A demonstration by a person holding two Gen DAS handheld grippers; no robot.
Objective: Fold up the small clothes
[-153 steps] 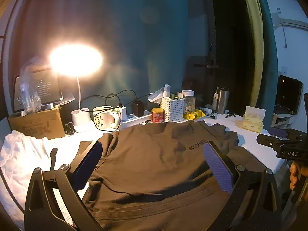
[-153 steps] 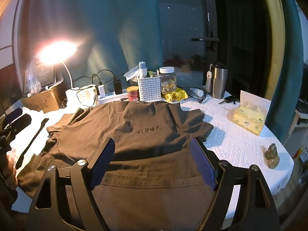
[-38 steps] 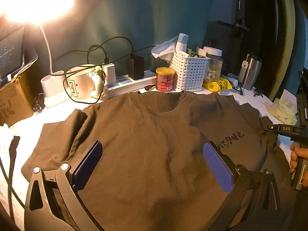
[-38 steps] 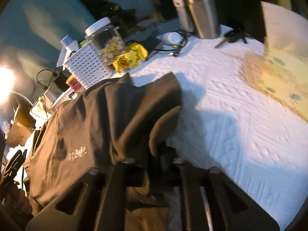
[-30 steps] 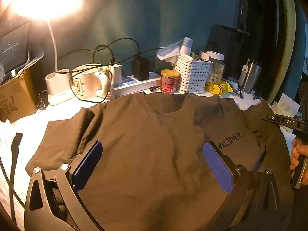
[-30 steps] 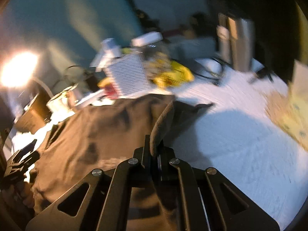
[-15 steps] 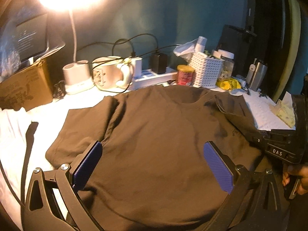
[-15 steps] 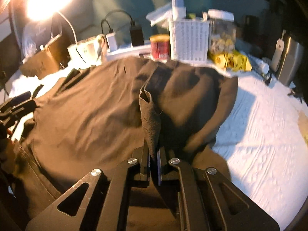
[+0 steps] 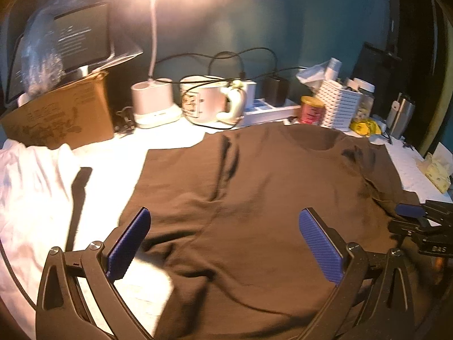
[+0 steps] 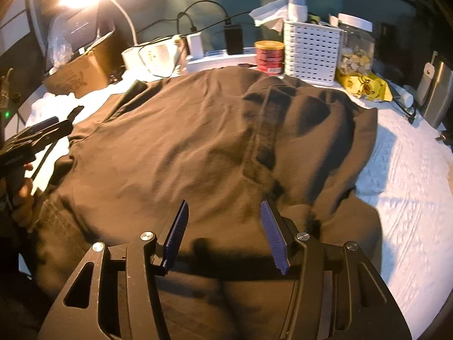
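A dark brown T-shirt [image 9: 269, 187] lies spread on the white-covered table [image 9: 36, 198], collar toward the back. Its right sleeve [image 10: 308, 130] is folded inward and lies on the body. In the right wrist view the shirt [image 10: 170, 153] fills the middle. My left gripper [image 9: 226, 243] is open and empty, hovering over the shirt's lower left part. My right gripper [image 10: 226, 238] is open and empty, just in front of the folded sleeve. The right gripper also shows at the right edge of the left wrist view [image 9: 419, 218].
Along the back stand a lit desk lamp [image 9: 154, 104], a cardboard box [image 9: 65, 113], a mug [image 9: 209, 104], a power strip [image 9: 269, 110], a red can [image 10: 269, 56], a white basket [image 10: 311, 51], a jar [image 10: 356, 48] and a steel tumbler [image 10: 436, 93]. A tissue pack [image 9: 437, 170] lies at the right.
My right gripper carried the right sleeve inward over the shirt, then opened and let it drop on the body. My left gripper stayed open and drifted left.
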